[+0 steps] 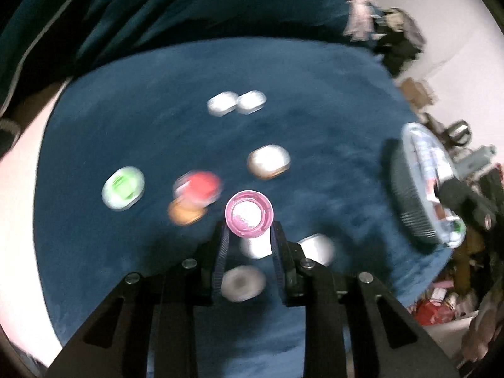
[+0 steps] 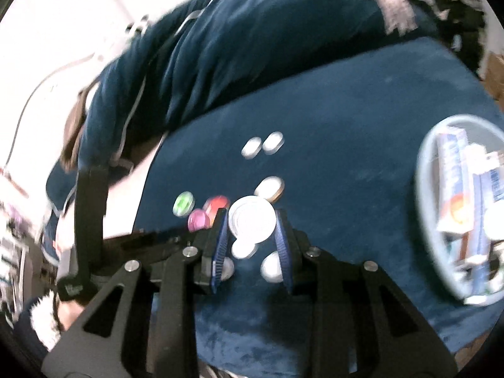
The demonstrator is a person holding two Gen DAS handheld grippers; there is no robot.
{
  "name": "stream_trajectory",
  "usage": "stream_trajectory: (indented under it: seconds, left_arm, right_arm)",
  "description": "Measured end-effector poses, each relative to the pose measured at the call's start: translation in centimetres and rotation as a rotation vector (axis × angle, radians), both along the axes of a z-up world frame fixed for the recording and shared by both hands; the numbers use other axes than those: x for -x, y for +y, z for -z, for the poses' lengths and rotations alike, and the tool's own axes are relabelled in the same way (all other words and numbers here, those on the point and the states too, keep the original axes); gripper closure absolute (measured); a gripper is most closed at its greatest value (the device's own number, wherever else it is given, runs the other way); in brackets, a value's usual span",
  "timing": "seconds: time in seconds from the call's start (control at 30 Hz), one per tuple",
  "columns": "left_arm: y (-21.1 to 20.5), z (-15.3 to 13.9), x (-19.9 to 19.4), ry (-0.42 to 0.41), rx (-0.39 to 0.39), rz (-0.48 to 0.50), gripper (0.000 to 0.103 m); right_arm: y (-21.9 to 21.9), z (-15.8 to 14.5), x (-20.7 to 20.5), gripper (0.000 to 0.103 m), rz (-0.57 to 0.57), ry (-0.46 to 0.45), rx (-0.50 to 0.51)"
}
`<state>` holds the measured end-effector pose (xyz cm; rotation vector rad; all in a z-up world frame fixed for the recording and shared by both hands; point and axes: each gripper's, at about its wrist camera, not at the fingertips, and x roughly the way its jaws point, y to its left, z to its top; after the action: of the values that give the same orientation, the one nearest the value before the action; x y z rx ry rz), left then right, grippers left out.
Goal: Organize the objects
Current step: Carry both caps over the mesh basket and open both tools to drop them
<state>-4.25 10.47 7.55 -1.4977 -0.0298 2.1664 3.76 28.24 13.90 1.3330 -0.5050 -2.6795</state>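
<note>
The left gripper (image 1: 249,231) is clenched on a pink cap (image 1: 249,218), raised above the blue cloth (image 1: 315,126). The right gripper (image 2: 252,220) grasps a white lid (image 2: 251,218), near the basket (image 2: 423,195)

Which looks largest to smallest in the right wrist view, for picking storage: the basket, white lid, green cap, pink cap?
1. Round grey basket.
2. White round lid, though nearest the camera.
3. Green cap and pink cap: alike.
</note>
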Motion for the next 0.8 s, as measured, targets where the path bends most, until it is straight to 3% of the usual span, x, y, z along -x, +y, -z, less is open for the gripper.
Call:
stream_trajectory:
  seconds: [0.23, 0.37, 0.47, 0.8]
  left_arm:
    - [11.1, -5.6, -0.3, 0.079, -0.095, 0.202, 0.076]
    - [17.0, -7.3, -0.8, 0.101, -0.129, 0.297, 0.076]
    - [21.4, -7.8, -0.7, 0.098, -0.153, 0.356, 0.076]
    - [31.2, -7.5, 1.0, 0.076, -0.194, 0.416, 0.076]
  right_arm:
    - [9.4, -4.7, -0.1, 0.073, 0.224, 0.086, -0.068]
    - [15.4, -4.2, -1.5, 0.073, 0.422, 0.116, -0.042]
    - [19.5, -2.7, -2.1, 0.073, 0.566, 0.107, 0.06]
    - [24.3, -1.6, -1.6, 0.071, 0.685, 0.14, 0.132]
